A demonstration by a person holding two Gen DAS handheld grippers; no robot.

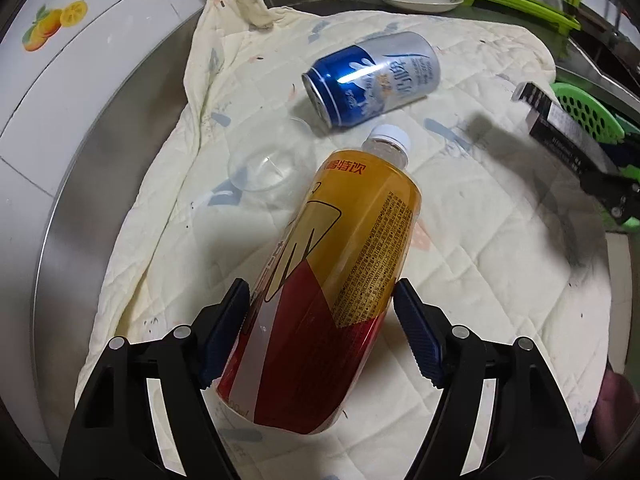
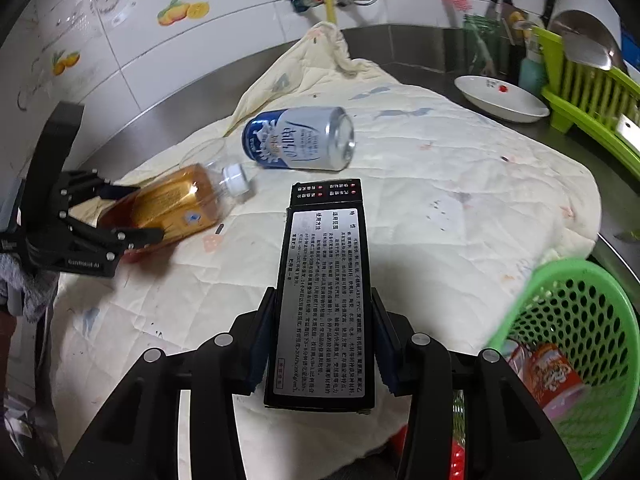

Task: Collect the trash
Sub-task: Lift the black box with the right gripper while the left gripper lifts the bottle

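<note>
Two grippers: each has one piece of trash between its fingers, over a cream quilted cloth [image 1: 460, 240] on a steel counter [image 1: 100, 152].
Left gripper [image 1: 320, 312]: lower centre of the left wrist view, jaws set either side of the bottle's lower body; the left pad touches the label, the right pad sits just beside it with a thin gap, so a firm clench cannot be confirmed.
Bottle [image 1: 344, 264]: yellow and red label, white cap pointing toward upper centre, lying on the cloth.
Right gripper [image 2: 320, 340]: lower centre of the right wrist view, clamped on the black box [image 2: 326, 280], which has a silver text panel facing up.
Can [image 2: 300, 138]: blue and silver, on its side in upper centre, apart from both grippers.
Clear cup [image 1: 268, 160]: on its side, just left of the bottle's neck.
Green basket [image 2: 568, 344]: lower right, already holding wrappers.
White dish [image 2: 500, 98]: upper right, beside a green rack [image 2: 580, 80].
</note>
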